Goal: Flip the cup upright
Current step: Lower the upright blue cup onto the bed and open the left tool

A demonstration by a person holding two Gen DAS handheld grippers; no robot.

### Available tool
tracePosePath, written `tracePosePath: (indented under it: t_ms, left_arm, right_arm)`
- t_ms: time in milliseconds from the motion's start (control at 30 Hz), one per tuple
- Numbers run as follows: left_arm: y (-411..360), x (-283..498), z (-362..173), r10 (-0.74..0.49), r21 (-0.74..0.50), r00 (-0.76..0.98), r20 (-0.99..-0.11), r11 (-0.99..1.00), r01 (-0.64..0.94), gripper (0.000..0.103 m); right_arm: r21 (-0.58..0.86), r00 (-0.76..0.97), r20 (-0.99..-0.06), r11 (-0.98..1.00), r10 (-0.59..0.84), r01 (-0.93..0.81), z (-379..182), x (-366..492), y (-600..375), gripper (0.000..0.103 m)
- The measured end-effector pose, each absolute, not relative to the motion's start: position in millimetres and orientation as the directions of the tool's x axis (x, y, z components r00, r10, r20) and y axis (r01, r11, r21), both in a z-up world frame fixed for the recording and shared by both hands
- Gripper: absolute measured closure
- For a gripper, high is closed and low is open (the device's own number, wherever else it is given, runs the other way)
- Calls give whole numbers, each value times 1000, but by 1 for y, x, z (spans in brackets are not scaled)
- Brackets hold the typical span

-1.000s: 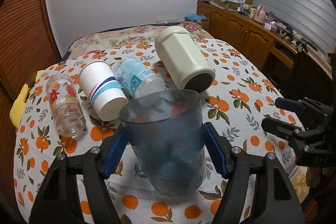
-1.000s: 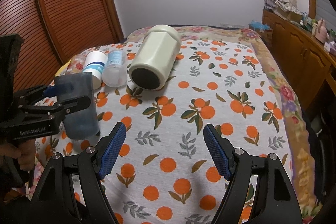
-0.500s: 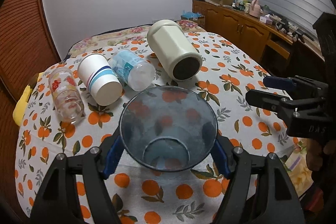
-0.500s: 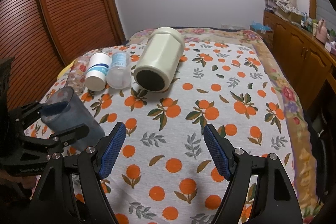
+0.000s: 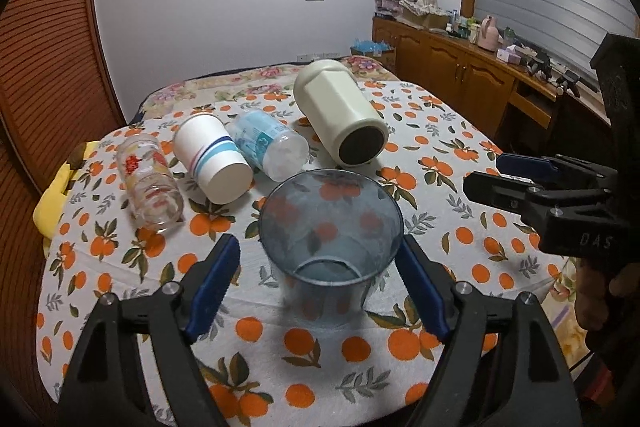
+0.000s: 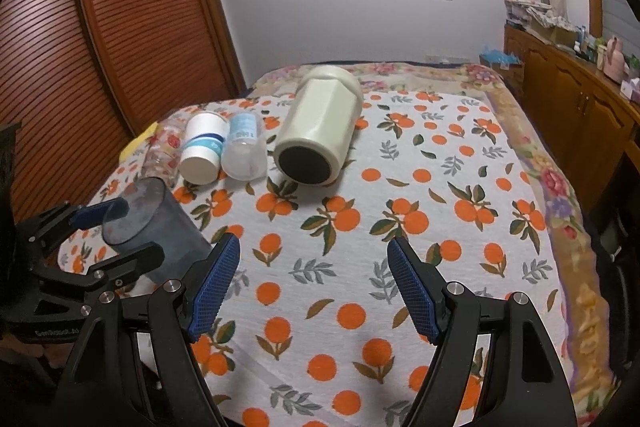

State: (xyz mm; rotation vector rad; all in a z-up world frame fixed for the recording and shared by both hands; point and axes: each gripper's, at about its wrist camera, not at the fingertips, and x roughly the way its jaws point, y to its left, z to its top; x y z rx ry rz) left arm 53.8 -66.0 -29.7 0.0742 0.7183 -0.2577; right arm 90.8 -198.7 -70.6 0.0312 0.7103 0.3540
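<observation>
The left gripper [image 5: 320,279] has spread wide around the blue cup [image 5: 330,227], which stands mouth-up near the table's [image 6: 400,227] front-left edge, jaws apart from it. The right gripper [image 6: 314,287] hangs wide open, holding nothing.

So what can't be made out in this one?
- Blue cup, left wrist view: whether the left gripper still touches it; its own wall hides the right jaw's contact.
- Blue cup's base, right wrist view: hidden behind the jaws.
- Floral glass, right wrist view: small, partly behind the paper cup.
</observation>
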Motion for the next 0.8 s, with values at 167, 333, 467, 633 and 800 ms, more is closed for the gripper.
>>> tracePosePath:
  t_ms: [167,333,467,633,800]
  left_arm:
    - [-62,41,-22,-212,-21,747,-630,966,257,21]
    - [-50,25,-12,-207,-31,777,-594,971,235,19]
    - [-37,15,-9,-185,-41,793,-581,979,198,18]
    - [-25,9,-11,-155,-44,804,-574,986,159,18]
    - [-21,5,-15,-104,-13,815,-571,993,118,17]
  right_arm:
    - [155,718,-608,937,339,-312,-64,80,-193,22]
    - [148,745,-575,939,337,-311,-59,63,-185,17]
    - [138,765,-555,943,326,-302,-58,50,-180,13]
    - [129,794,-523,949,311,-286,-56,38,-176,9]
    - [120,814,-497,953,302,-280,-54,29,-172,6]
